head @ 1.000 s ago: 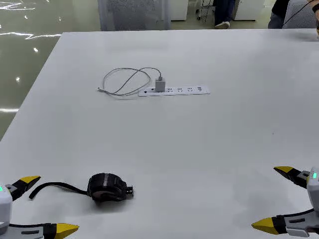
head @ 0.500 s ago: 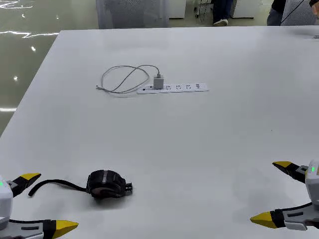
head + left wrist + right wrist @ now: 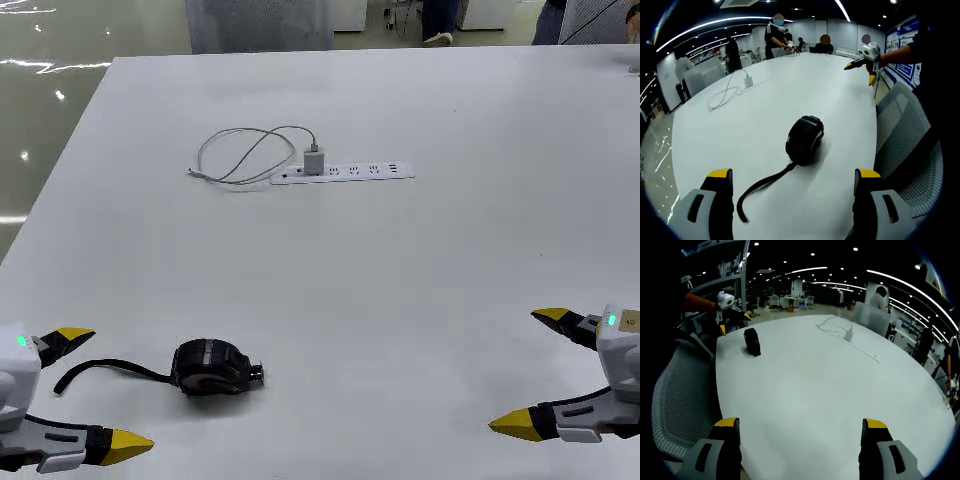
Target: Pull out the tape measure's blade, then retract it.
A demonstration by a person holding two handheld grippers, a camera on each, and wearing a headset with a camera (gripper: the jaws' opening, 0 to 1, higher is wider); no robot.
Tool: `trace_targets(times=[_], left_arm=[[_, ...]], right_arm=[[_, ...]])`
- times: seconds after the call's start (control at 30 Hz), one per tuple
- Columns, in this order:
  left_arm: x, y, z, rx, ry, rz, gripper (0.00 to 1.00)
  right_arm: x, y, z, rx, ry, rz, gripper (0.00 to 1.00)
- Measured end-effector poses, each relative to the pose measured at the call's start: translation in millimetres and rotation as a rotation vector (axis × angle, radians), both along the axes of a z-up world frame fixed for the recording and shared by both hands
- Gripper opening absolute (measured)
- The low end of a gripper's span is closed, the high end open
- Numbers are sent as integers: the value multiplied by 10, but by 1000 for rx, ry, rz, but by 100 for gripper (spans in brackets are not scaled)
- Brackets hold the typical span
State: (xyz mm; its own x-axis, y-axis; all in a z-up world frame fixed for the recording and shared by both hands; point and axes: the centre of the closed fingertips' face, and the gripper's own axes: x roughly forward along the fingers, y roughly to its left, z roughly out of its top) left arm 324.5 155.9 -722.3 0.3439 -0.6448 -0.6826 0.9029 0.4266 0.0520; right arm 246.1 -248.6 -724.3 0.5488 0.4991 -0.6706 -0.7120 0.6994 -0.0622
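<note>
Currently the tape measure (image 3: 212,367) sits at the near left of the white table (image 3: 400,270). Its blade is fully in, and its black strap (image 3: 100,370) trails toward the left gripper (image 3: 102,387). The case is unmoved versus a second ago. The left gripper, jaws wide, has edged closer; the strap end now lies between its jaws, untouched. The right gripper (image 3: 530,370), also wide, is well apart and has crept slightly inward. Judgement: approach phase, pull not begun.

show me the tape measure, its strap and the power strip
tape measure (image 3: 212,366), head view, middle of the black case
strap (image 3: 762,181), left gripper view, midway along its length
power strip (image 3: 360,170), head view, middle of the white body
</note>
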Motion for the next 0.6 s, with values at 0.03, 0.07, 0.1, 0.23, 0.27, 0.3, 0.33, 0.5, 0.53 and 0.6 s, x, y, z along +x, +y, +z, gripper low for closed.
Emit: trace_targets(times=[0.03, 0.07, 0.1, 0.23, 0.27, 0.3, 0.33, 0.5, 0.53, 0.6], left_arm=[[17, -36, 14, -2, 0, -14, 99], [33, -52, 21, 3, -5, -24, 99], [47, -92, 36, 3, -9, -46, 99], [66, -208, 63, 17, -17, -108, 99], [76, -243, 69, 24, -23, -129, 99], [77, -254, 62, 34, -18, -138, 99], [81, -265, 57, 43, -13, -144, 99], [94, -358, 68, 57, 3, -190, 99], [97, -373, 65, 69, -2, -204, 99], [96, -404, 56, 80, 3, -220, 99]], right_arm=[[10, 14, 8, 0, -2, 6, 99], [17, 22, 11, -1, -3, 8, 99], [32, 27, 20, -9, -8, 11, 99], [66, 64, 59, -3, -11, 19, 99], [78, 79, 71, -1, -14, 24, 99], [86, 85, 72, 0, -15, 26, 99], [96, 89, 73, 1, -15, 26, 99], [143, 128, 75, 2, -16, 36, 99], [151, 141, 77, 3, -15, 41, 99], [165, 158, 81, 1, -14, 48, 99]])
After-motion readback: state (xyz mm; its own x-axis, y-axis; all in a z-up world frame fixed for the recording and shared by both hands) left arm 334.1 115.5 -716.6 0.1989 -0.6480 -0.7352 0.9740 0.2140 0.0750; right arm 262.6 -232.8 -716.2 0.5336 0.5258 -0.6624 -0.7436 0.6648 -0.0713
